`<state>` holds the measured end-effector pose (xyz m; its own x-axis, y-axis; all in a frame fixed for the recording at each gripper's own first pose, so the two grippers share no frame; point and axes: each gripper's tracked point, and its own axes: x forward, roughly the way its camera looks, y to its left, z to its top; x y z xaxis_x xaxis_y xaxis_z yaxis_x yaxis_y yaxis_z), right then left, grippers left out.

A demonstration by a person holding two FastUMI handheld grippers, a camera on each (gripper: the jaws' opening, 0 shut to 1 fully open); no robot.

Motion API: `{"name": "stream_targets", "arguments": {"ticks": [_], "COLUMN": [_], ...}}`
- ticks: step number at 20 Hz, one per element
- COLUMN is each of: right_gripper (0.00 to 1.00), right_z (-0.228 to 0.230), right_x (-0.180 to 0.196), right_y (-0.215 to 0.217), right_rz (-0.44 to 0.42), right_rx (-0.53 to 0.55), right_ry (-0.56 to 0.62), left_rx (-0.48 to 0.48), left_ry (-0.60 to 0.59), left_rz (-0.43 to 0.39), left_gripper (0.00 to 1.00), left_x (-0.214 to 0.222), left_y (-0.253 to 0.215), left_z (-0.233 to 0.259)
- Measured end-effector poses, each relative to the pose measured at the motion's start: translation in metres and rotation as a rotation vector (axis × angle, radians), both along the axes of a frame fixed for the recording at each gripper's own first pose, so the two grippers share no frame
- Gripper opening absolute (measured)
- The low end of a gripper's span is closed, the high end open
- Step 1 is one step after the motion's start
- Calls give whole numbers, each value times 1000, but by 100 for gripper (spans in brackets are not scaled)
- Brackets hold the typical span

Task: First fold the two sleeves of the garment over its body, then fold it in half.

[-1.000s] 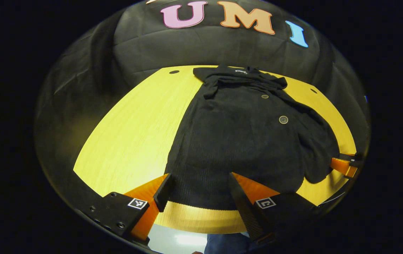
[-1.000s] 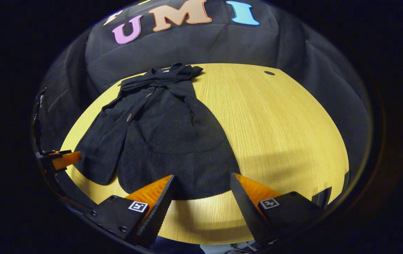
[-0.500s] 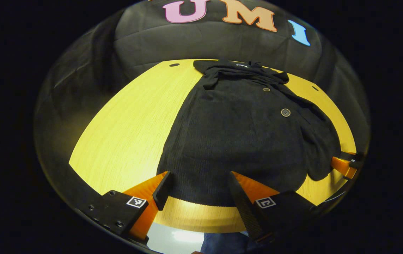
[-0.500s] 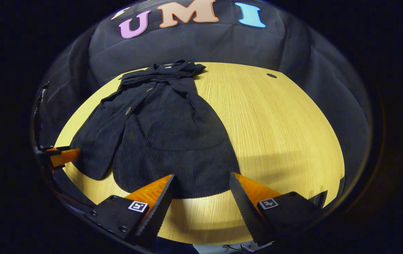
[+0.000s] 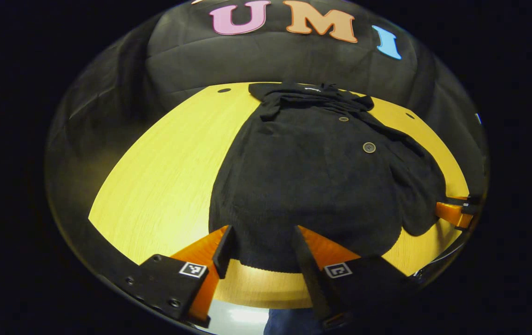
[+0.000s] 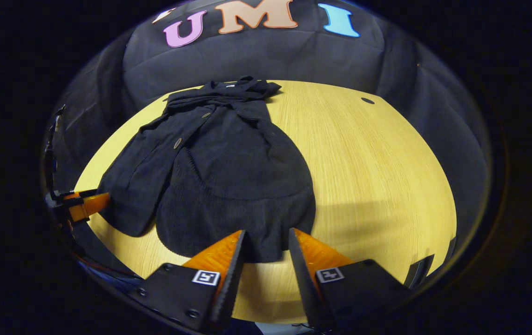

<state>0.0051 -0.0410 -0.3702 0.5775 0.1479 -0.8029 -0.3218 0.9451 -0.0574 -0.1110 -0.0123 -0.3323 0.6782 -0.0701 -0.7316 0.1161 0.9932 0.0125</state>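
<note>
Table: pale yellow wood-grain tabletop stood before draped black cloth walls; two small dark round holes sat near its far corners
Garment: black ribbed button-front cardigan lay flat along the table, collar at the far edge, hem nearest the cameras; both sleeves lay over the body
Buttons: two round buttons showed along the placket in the left gripper view; further ones could not be made out against the dark knit
Left gripper: left gripper sat at the hem's left end, its fingers at a moderate gap with the hem edge lying between them; whether either finger touched the cloth could not be told
Right gripper: right gripper sat at the hem's right end, fingers drawn narrow around a bit of hem, a slim gap remaining between them; contact with the fabric was hard to judge
Far-off sightings: the right gripper's tip peeked in at the right rim of the left gripper view, just beside the cardigan's corner, mostly cut off; the left gripper's tip showed likewise at the left rim of the right gripper view
Hard to read: folds near the collar merged into one dark mass; a strip of blue cloth below the table's near edge was cut off by the rim
</note>
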Motion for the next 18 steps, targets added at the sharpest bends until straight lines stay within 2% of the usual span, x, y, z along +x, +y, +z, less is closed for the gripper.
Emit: {"name": "stream_targets", "arguments": {"ticks": [1, 2, 3, 5, 6, 7, 8, 9, 10, 11, 12, 13, 14, 15, 16, 18], "right_gripper": [48, 39, 28, 23, 23, 19, 23, 9, 9, 9, 9, 0, 3, 0, 3, 2], "right_z": [0, -1, -1, -2, -2, -3, -1, -2, -3, -3, -1, -3, -2, -2, -1, 0], "right_x": [-1, -2, -2, -2, -2, 0, -6, -4, -2, -2, -4, -2, -3, -3, -3, -3], "right_y": [3, 7, 8, 9, 9, 11, 12, 13, 13, 13, 15, 15, 14, 14, 15, 17], "right_rz": [-1, 0, 1, 2, 4, 12, 2, -2, 4, 7, 8, 10, 16, 23, 29, 38], "right_rx": [3, 10, 16, 20, 21, 30, 41, 50, 44, 38, 33, 22, 9, -2, -8, -19], "right_ry": [0, 3, 5, 10, 16, 22, 41, 37, 39, 38, 36, 27, 21, 15, 12, 9], "left_rx": [-6, -14, -19, -28, -34, -41, -59, -72, -86, -98, -109, -119, -128, -131, -127, -113], "left_ry": [4, 8, 14, 25, 32, 31, 33, 34, 40, 46, 50, 52, 54, 56, 62, 71], "left_rz": [-15, -19, -22, -29, -27, -31, -20, -16, -10, -6, -2, 1, -1, -13, -30, -56], "left_gripper": [66, 64, 57, 52, 47, 40, 37, 16, 14, 4, 3, 0, 0, 0, 0, 0], "left_x": [1, 1, 1, 2, 3, 4, 4, 5, 5, 5, 6, 5, 5, 6, 5, 5], "left_y": [-2, -3, -4, -6, -7, -8, -9, -10, -12, -12, -11, -11, -12, -13, -12, -12], "left_z": [0, -1, -1, -1, -2, -2, -2, 0, -1, -1, -1, -1, -1, 0, -1, -1]}}
